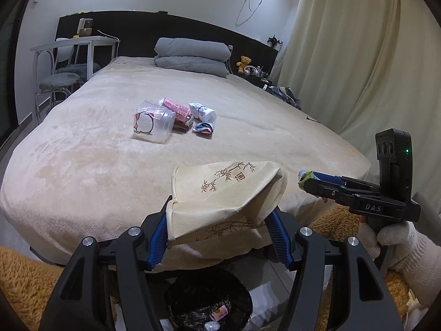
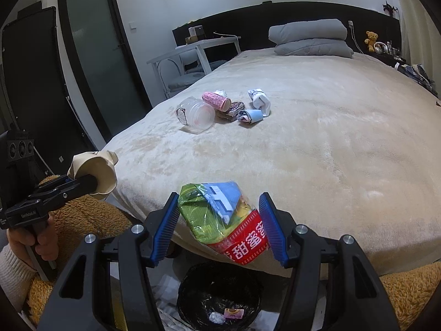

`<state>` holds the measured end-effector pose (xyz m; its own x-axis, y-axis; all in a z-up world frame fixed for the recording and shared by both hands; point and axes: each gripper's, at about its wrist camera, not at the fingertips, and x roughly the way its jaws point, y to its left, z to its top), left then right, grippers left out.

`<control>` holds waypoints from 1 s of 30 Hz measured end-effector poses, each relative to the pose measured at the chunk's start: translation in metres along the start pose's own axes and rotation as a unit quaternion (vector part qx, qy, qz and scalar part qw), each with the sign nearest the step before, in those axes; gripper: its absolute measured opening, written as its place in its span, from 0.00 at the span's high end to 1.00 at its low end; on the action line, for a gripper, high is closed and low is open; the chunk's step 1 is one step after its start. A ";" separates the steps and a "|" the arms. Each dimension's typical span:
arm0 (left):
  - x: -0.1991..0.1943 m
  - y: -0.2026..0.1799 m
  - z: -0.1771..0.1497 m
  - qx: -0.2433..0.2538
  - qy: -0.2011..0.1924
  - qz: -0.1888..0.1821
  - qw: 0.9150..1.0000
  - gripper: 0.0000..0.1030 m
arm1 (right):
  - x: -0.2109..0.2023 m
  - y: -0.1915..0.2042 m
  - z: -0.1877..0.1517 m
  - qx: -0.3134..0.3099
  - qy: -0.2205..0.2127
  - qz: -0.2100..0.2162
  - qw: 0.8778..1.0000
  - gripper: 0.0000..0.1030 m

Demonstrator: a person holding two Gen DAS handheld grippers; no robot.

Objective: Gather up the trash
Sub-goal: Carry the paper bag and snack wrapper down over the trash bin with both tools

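Left gripper (image 1: pixel 220 237) clamping beige carton (image 1: pixel 226 193), above bin (image 1: pixel 176 298)

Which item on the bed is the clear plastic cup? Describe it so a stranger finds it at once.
Look at the beige bed; a small pile of litter lies mid-mattress. The clear plastic cup lies on its side at the pile's left end, beside the pink packet. It alone is see-through.

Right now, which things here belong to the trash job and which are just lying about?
Job: beige carton in left gripper; snack wrapper in right gripper; clear plastic cup; pink packet; bin.

Lying about: grey duvet; teddy bear; chair.
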<state>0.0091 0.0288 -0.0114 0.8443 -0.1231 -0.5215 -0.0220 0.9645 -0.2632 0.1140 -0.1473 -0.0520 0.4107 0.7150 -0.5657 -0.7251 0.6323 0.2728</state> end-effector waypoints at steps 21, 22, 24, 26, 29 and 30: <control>0.008 -0.010 -0.046 -0.069 0.069 -0.029 0.995 0.40 | -0.012 0.022 -0.034 0.040 0.015 0.010 0.999 0.42; 0.012 -0.010 -0.047 -0.072 0.076 -0.031 0.994 0.40 | -0.011 0.021 -0.034 0.045 0.017 0.011 0.999 0.42; 0.018 -0.010 -0.050 -0.078 0.089 -0.030 0.992 0.40 | -0.008 0.018 -0.035 0.056 0.024 0.013 0.998 0.42; 0.024 -0.008 -0.054 -0.086 0.101 -0.032 0.991 0.40 | -0.004 0.014 -0.037 0.067 0.030 0.015 0.997 0.42; 0.034 -0.004 -0.057 -0.095 0.123 -0.029 0.988 0.40 | 0.004 0.007 -0.041 0.094 0.048 0.022 0.994 0.42; 0.036 -0.002 -0.059 -0.099 0.129 -0.028 0.986 0.40 | 0.007 0.005 -0.042 0.102 0.053 0.022 0.993 0.42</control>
<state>0.0081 0.0083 -0.0772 0.6828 -0.2552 -0.6846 -0.1045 0.8933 -0.4372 0.0903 -0.1517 -0.0872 0.3133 0.7145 -0.6256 -0.6095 0.6565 0.4445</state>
